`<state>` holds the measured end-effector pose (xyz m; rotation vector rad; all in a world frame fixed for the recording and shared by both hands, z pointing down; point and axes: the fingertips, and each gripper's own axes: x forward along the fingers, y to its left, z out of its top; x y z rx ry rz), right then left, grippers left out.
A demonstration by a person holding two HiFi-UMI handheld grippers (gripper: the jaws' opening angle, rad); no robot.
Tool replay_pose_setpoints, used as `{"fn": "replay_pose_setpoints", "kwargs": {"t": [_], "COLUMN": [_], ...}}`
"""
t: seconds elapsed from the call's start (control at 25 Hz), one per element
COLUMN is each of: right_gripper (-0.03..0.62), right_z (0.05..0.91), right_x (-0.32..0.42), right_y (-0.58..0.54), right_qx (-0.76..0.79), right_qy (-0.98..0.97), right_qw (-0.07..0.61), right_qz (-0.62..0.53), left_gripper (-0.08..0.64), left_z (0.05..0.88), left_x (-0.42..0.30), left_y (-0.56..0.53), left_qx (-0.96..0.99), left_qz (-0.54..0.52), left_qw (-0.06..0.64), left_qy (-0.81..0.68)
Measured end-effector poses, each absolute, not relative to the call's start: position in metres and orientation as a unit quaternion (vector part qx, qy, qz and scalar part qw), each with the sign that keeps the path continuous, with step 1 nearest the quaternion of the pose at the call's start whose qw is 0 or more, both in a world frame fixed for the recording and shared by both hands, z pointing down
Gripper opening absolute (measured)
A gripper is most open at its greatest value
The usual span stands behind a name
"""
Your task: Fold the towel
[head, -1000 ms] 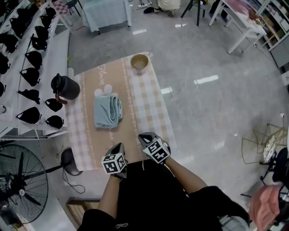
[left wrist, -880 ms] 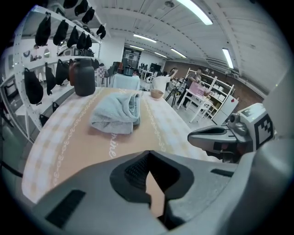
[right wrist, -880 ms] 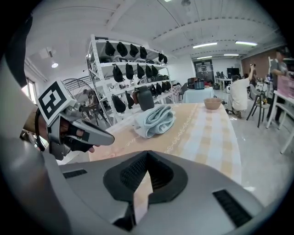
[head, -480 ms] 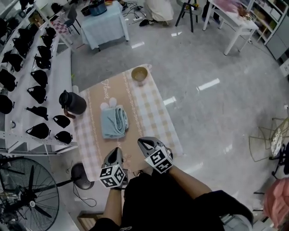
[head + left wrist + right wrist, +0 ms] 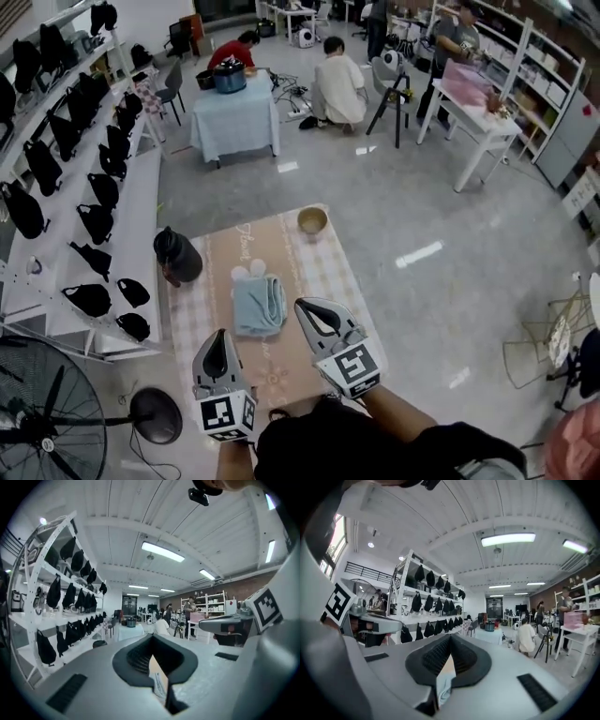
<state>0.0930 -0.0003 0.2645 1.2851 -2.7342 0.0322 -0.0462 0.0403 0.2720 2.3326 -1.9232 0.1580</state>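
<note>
Firstly, left gripper [image 5: 217,336]: jaws pressed together with nothing pinched; held up at the near left, above the near end of the cloth. Its own view [image 5: 152,638] shows the ribbed pads meeting in a tight V, pointing almost level into the room.
Right gripper [image 5: 306,306]: jaws likewise pressed together and empty [image 5: 450,638]; just right of the left gripper, apart from it, tips a little farther out.
Cubes [image 5: 228,415]: one on each gripper, faced with black-and-white square codes; no letters or brand to read.
Towel [image 5: 259,306]: pale blue, folded into a thick packet, lying on the cloth's tan middle band beyond both grippers, touched by neither.
Cloth [image 5: 333,272]: pink-and-white check at the sides, tan down the middle; a cursive line of writing at the far end, too small to read.
White pieces [image 5: 249,272]: two small round things just beyond the towel's far edge.
Jug [image 5: 178,255]: black, upright, at the cloth's left edge.
Bowl [image 5: 312,221]: tan, at the cloth's far right end.
Fan [image 5: 47,412]: near left, on the floor.
Shelves [image 5: 141,202]: white, along the left, hung with black bags [image 5: 94,192].
Far room: seated and standing people [image 5: 337,80] near a table [image 5: 236,117] draped in pale blue.
</note>
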Motion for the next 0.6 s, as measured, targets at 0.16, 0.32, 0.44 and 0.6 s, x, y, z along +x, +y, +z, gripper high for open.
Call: {"fn": "replay_pose_setpoints", "kwargs": {"t": [0.16, 0.32, 0.44, 0.6], "right_gripper": [0.005, 0.005, 0.005, 0.005], "right_z": [0.237, 0.224, 0.218, 0.215], "right_x": [0.081, 0.081, 0.084, 0.085], "right_y": [0.003, 0.009, 0.007, 0.004], "right_qx": [0.430, 0.448, 0.458, 0.460], "right_qy": [-0.901, -0.893, -0.887, -0.887], "right_qw": [0.041, 0.032, 0.033, 0.014], "right_qz": [-0.033, -0.044, -0.051, -0.050], "left_gripper": [0.005, 0.005, 0.005, 0.005], "left_z": [0.254, 0.242, 0.240, 0.237], "left_x": [-0.060, -0.065, -0.068, -0.062], "left_y": [0.044, 0.042, 0.035, 0.030], "left_qx": [0.781, 0.782, 0.784, 0.791], "left_qz": [0.017, 0.013, 0.007, 0.001], "left_qw": [0.046, 0.017, 0.013, 0.013], "left_qy": [-0.622, -0.623, -0.620, -0.611]}}
